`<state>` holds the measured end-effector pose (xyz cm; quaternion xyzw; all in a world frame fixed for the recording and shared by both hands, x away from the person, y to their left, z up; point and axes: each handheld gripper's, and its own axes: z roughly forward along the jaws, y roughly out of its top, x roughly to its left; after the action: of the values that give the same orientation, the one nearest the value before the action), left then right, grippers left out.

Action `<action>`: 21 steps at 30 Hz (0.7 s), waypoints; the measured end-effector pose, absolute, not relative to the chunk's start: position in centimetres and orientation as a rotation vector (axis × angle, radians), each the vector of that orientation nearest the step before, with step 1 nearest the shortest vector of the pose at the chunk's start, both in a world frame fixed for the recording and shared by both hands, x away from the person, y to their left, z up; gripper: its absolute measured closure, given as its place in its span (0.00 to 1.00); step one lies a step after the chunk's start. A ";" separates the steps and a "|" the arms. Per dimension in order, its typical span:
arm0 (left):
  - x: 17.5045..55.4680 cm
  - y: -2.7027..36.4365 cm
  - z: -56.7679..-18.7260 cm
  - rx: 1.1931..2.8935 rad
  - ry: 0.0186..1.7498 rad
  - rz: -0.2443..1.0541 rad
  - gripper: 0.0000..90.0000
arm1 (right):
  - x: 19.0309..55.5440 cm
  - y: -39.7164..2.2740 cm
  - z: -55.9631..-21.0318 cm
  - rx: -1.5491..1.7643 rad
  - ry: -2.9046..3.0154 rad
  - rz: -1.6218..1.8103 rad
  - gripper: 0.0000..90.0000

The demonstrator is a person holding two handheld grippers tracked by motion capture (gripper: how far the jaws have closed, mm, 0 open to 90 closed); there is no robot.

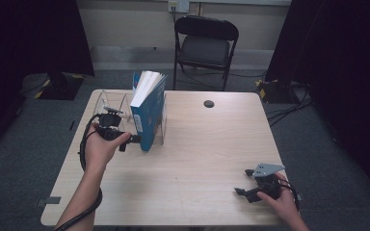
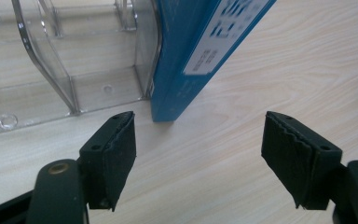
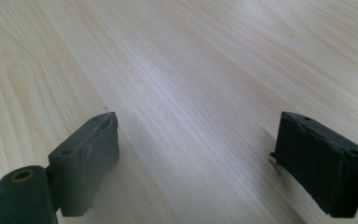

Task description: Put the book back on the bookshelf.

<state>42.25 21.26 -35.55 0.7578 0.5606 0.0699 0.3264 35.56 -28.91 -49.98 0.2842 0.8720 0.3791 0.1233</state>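
Partly, the blue book point(image 2: 186, 56) runs off frame above the left gripper point(image 2: 198, 149).

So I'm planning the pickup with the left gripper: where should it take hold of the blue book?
Probably at the blue book's near lower corner, coming in level from the table's front. It stands upright in the clear rack with that edge jutting out, and the left gripper's open jaws already straddle it.

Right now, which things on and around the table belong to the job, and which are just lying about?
In the job:
blue book
clear rack holding it
left tongs, open, facing the book

Lying about:
right tongs, open over bare table
black chair
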 end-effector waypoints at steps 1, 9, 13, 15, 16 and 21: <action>42.2 21.4 -35.8 1.989 1.472 0.175 0.29 | 35.6 -28.9 -50.0 0.829 2.543 1.105 0.14; 41.4 21.6 -37.4 1.995 1.475 0.152 0.29 | 35.6 -28.9 -50.0 0.829 2.543 1.105 0.14; 41.1 21.6 -38.3 1.999 1.471 0.130 0.29 | 35.6 -28.9 -50.0 0.830 2.543 1.106 0.14; 41.0 21.6 -38.8 2.006 1.477 0.130 0.29 | 35.6 -28.9 -50.0 0.830 2.543 1.106 0.14; 40.9 21.6 -38.9 2.007 1.477 0.130 0.29 | 35.6 -28.9 -50.0 0.830 2.543 1.106 0.14; 40.7 21.5 -40.0 2.014 1.469 0.114 0.29 | 35.6 -28.9 -50.0 0.829 2.544 1.105 0.14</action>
<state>40.66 21.50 -39.99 0.7653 0.5583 0.0432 0.3175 35.56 -28.92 -49.97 0.2841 0.8721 0.3789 0.1231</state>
